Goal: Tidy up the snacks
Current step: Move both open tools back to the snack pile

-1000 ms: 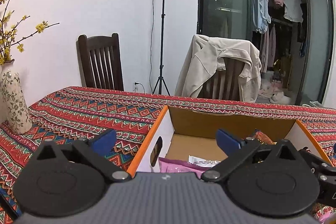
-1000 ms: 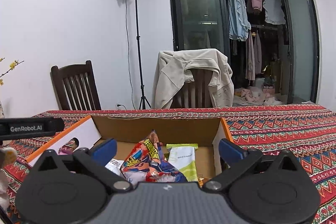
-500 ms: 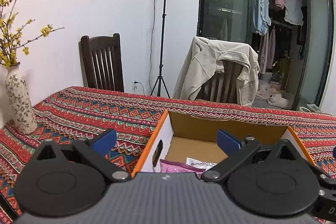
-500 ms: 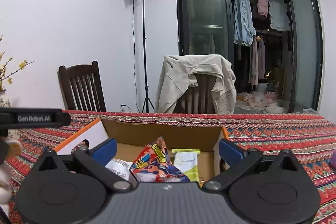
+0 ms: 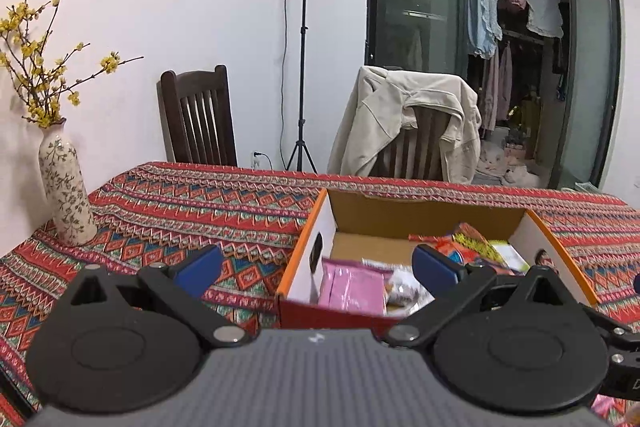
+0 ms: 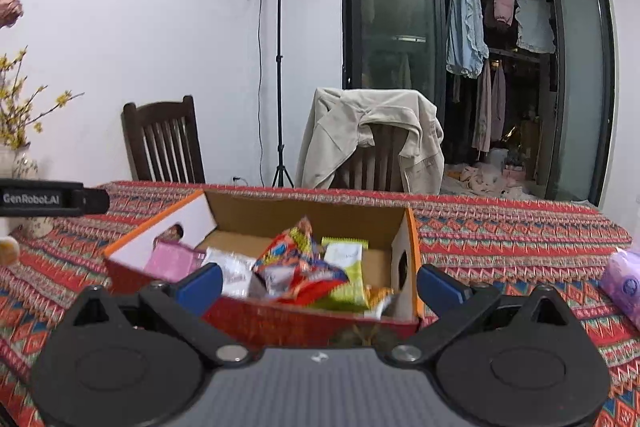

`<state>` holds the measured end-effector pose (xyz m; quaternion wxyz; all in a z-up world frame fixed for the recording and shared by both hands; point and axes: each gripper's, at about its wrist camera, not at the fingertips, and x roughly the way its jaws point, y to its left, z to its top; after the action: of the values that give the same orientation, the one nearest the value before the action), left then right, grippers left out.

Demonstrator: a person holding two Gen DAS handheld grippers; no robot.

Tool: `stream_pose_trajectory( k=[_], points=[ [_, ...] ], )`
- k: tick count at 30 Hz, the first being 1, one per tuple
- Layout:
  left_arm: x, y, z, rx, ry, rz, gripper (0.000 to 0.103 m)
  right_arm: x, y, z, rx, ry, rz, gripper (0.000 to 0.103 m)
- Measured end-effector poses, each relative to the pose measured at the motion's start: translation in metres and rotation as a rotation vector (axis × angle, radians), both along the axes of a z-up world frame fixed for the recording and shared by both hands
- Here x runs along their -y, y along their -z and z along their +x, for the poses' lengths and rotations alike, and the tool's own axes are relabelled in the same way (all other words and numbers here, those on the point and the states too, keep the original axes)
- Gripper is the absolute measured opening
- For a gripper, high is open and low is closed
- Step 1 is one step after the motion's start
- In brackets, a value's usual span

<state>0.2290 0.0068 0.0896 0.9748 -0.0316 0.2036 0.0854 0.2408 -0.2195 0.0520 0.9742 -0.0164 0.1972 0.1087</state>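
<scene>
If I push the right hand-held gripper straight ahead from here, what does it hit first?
Most likely the near red wall of the cardboard box, which sits right ahead of the open right hand-held gripper. If it clears the rim, the red snack bag comes next. Depth is uncertain.

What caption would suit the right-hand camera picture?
Open right gripper facing a cardboard box of snack packets on a patterned tablecloth.
</scene>
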Motion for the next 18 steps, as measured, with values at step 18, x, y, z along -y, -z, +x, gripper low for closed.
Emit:
stream_pose_trajectory(
  k=[18],
  points=[
    [-0.004, 0.040, -0.077, -0.057, 0.088, -0.002, 0.103, 0.009, 0.034, -0.075, -0.075, -0.019, -0.072, 0.103]
  ],
)
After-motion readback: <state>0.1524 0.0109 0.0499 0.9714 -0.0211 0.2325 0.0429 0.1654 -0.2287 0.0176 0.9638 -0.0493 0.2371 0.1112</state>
